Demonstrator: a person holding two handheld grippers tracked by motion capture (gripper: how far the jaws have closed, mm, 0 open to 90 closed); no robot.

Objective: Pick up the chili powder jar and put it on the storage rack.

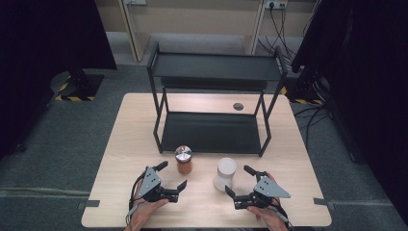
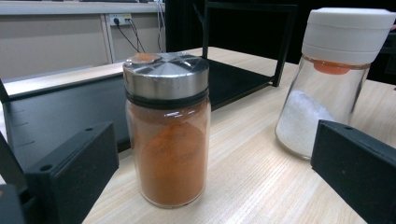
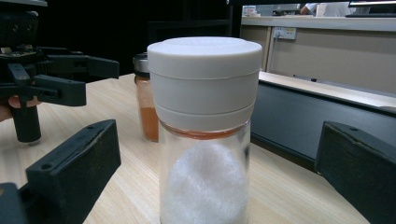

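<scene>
A glass jar of orange powder [image 1: 183,160] with a metal lid stands upright on the wooden table [image 1: 125,144], just in front of the black rack. To its right stands a glass jar of white powder [image 1: 225,174] with a white lid. My left gripper [image 1: 173,174] is open, just short of the orange jar [image 2: 167,135], which sits between the lines of its jaws. My right gripper [image 1: 238,180] is open too, with the white-lidded jar [image 3: 205,130] close ahead between its jaws. Neither gripper touches a jar. The right gripper view has the left gripper [image 3: 56,79] off at its left.
A black two-level metal rack [image 1: 211,132] stands at the middle and back of the table, both levels bare. A small round grommet [image 1: 238,106] sits in the tabletop behind it. Dark curtains and cables lie beyond the table.
</scene>
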